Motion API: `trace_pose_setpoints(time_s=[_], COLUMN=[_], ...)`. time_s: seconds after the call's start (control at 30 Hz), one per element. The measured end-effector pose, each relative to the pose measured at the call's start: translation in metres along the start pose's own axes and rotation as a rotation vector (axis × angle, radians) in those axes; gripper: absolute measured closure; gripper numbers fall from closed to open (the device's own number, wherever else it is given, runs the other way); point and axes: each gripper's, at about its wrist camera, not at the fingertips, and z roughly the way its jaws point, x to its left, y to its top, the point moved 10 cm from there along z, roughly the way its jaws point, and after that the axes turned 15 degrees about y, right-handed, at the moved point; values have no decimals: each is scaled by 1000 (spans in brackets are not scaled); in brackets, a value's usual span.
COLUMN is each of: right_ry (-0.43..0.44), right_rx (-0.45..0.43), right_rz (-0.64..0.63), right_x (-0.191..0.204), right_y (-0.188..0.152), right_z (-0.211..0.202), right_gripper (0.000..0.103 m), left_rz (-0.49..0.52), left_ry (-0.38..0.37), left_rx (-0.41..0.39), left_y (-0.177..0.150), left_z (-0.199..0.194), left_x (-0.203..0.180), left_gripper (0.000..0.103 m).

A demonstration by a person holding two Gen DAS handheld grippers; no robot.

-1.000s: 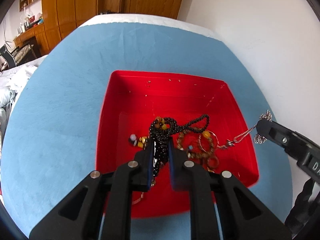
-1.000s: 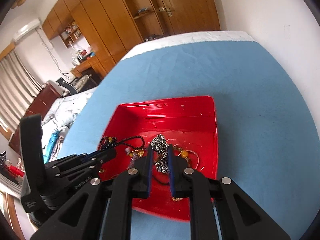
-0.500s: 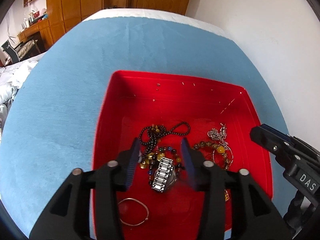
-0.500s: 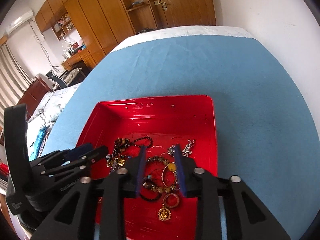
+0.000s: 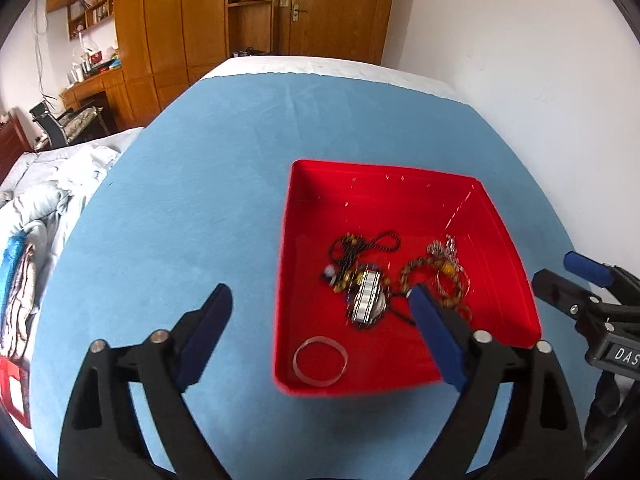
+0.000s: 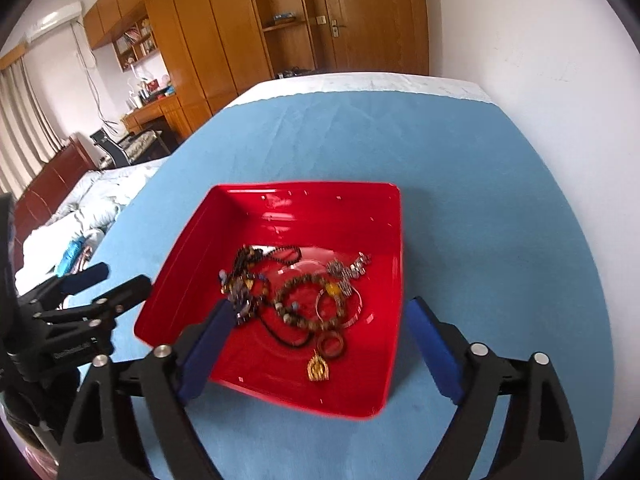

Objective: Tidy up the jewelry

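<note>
Red tray (image 5: 500, 232) under empty, wide-spread tongs (image 5: 320, 320).

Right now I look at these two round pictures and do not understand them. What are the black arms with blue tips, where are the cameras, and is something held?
No robot here: a person holds a two-finger gripper in each hand. Each picture comes from a fisheye camera on one gripper, looking along its fingers. The left gripper and right gripper both have their jaws wide apart, having just been opening, with nothing between them. Each also shows at the edge of the other's picture. On a blue cloth stands a red tray. In it lie a dark bead necklace, a metal watch, a brown bead bracelet, a thin bangle and a gold pendant.
</note>
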Motion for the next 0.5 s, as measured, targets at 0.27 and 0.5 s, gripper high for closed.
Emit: trace_pose_setpoints(time_s=[0.27, 0.5], right_ry=[-20, -15], right_rx=[16, 42], right_rz=[-9, 7], right_x=[12, 12], right_y=[-23, -39], right_z=[-17, -14], right_gripper=[4, 4], left_rz=[-11, -21], left_ry=[8, 9], left_rx=[47, 63], left_y=[-27, -41], left_z=[-5, -7], left_x=[13, 18], left_gripper=[10, 10])
